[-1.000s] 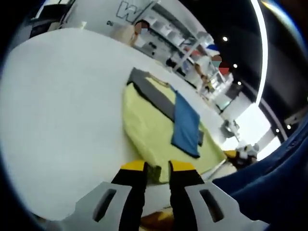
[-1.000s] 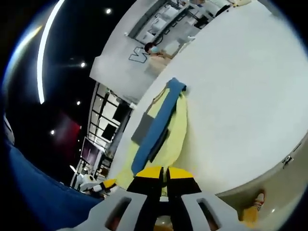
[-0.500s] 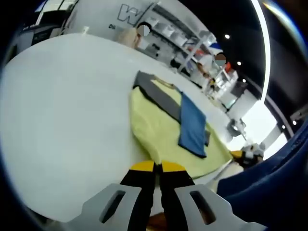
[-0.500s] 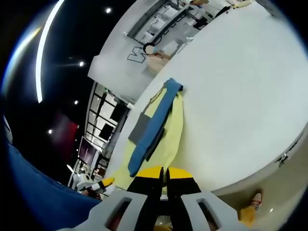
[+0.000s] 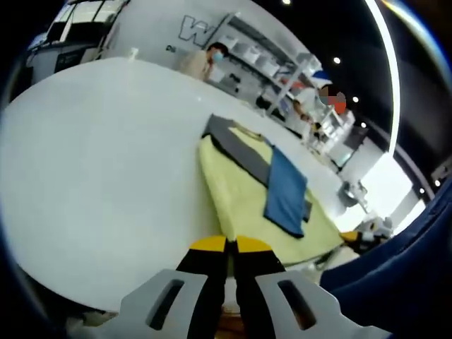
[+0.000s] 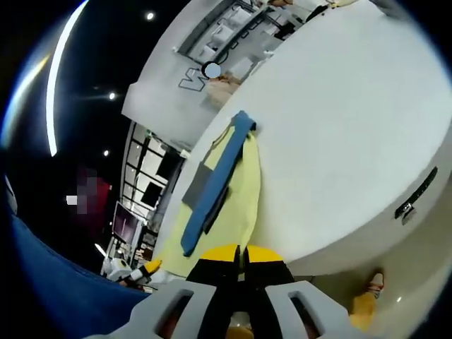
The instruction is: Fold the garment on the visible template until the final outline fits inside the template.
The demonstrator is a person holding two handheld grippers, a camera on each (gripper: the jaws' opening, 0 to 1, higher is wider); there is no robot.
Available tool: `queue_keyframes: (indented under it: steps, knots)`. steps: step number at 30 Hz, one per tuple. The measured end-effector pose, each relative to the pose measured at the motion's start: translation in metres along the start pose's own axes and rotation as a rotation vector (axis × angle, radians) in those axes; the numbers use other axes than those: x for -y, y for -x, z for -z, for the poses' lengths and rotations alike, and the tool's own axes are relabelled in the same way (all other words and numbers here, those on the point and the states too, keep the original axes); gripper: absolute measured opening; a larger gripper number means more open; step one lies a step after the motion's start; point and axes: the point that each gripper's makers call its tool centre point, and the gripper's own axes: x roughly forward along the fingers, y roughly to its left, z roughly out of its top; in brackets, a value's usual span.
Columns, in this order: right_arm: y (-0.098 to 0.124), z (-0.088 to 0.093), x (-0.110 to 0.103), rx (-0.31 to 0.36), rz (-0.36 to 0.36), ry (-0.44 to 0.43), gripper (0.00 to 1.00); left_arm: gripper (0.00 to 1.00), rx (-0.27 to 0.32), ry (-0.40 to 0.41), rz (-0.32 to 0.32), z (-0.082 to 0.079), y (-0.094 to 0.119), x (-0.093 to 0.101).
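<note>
On the white table (image 5: 92, 162), the yellow garment (image 5: 236, 201) lies flat at the middle of the left gripper view, running from 12 toward 4 o'clock, with a grey piece (image 5: 240, 145) and a blue piece (image 5: 286, 194) resting on top of it. The left gripper (image 5: 231, 247), at 6 o'clock, has its jaws pressed together on the garment's near hem. In the right gripper view the right gripper (image 6: 241, 252), also at 6 o'clock, is likewise clamped on the hem of the garment (image 6: 233, 205). Both probably pinch the near edge so it can be lifted and folded over
</note>
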Motion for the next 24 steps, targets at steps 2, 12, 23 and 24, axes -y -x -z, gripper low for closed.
queue_keyframes:
  steps: [2,12,23,24]
  knots:
    - [0.001,-0.001,0.000,-0.001,0.000,0.001,0.00,0.00,0.018,0.034,-0.010,-0.002,0.001,-0.003]
    - [0.002,0.000,0.000,-0.010,0.003,0.020,0.00,0.00,0.060,0.081,-0.081,-0.014,0.003,-0.011]
    - [0.007,0.001,0.013,0.000,0.036,0.015,0.00,0.00,0.070,0.044,-0.121,-0.013,0.011,-0.024]
    - [0.008,0.003,0.016,-0.001,0.046,0.010,0.00,0.00,0.072,0.038,-0.131,-0.011,0.014,-0.023]
